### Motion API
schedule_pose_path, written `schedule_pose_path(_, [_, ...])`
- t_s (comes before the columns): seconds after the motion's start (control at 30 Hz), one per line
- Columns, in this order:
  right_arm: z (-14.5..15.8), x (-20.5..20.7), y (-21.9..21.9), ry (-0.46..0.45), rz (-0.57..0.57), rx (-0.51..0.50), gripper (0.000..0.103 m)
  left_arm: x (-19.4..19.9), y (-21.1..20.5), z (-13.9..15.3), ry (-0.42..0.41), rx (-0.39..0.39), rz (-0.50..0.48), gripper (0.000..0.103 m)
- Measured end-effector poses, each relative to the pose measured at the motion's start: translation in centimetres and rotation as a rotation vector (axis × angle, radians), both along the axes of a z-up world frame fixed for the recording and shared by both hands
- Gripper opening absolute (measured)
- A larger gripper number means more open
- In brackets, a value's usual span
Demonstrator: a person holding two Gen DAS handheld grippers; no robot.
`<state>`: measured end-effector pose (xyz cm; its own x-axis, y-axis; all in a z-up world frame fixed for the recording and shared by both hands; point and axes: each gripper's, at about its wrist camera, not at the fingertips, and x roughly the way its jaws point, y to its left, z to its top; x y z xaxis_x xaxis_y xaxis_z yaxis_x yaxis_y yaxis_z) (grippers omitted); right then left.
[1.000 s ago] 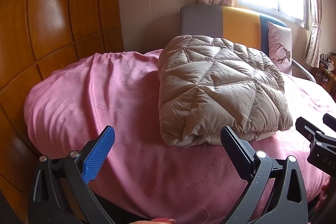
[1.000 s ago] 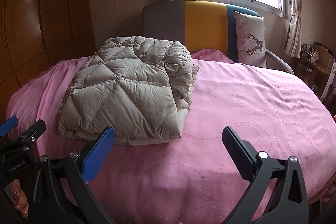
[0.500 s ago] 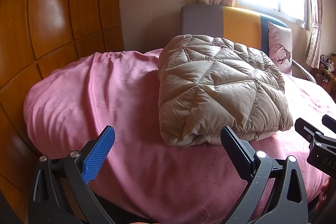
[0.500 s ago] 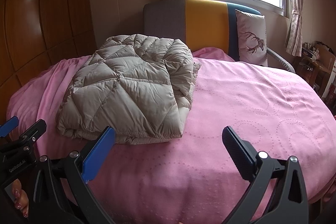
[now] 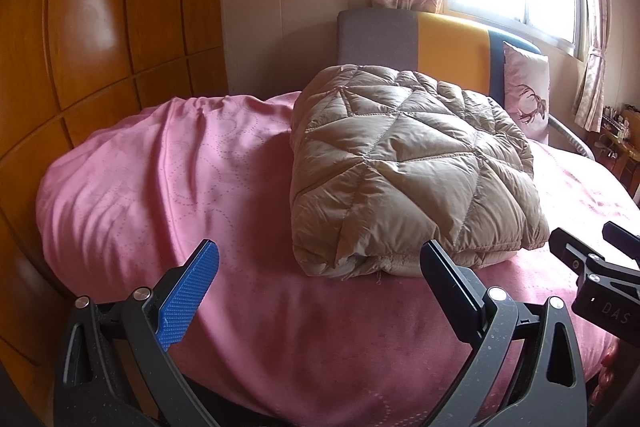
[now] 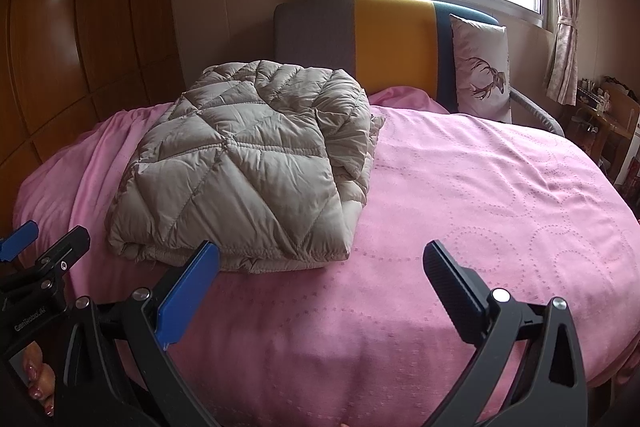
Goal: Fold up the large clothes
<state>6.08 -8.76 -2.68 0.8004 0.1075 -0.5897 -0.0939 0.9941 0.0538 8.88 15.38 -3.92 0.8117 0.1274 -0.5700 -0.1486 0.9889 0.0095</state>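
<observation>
Jacket (image 5: pixel 408 167) underside hidden against pink bedspread (image 5: pixel 160 187).

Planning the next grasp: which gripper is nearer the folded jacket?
Left. The left gripper faces the jacket's near edge; the right gripper sits toward its right, over pink bedspread.

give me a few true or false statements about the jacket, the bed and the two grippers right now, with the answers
1. The quilted beige jacket lies folded on the pink bedspread. True.
2. The left gripper is clamped on the jacket's edge. False: its fingers are spread apart with nothing between them, short of the jacket.
3. The right gripper is open and holds nothing. True.
4. The deer-print pillow lies on top of the jacket. False: it stands against the headboard, apart from the jacket.
5. The jacket sits on the wardrobe side of the bed rather than the window side. True.
</observation>
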Motion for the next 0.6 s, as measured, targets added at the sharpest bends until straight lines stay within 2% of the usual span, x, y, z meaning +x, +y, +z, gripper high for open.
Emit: schedule_pose_path(0.6, [-1.0,1.2,-0.5,0.041,-0.014,0.018,0.101,0.9,-0.6,-0.5,0.032,0.016,-0.011,0.100])
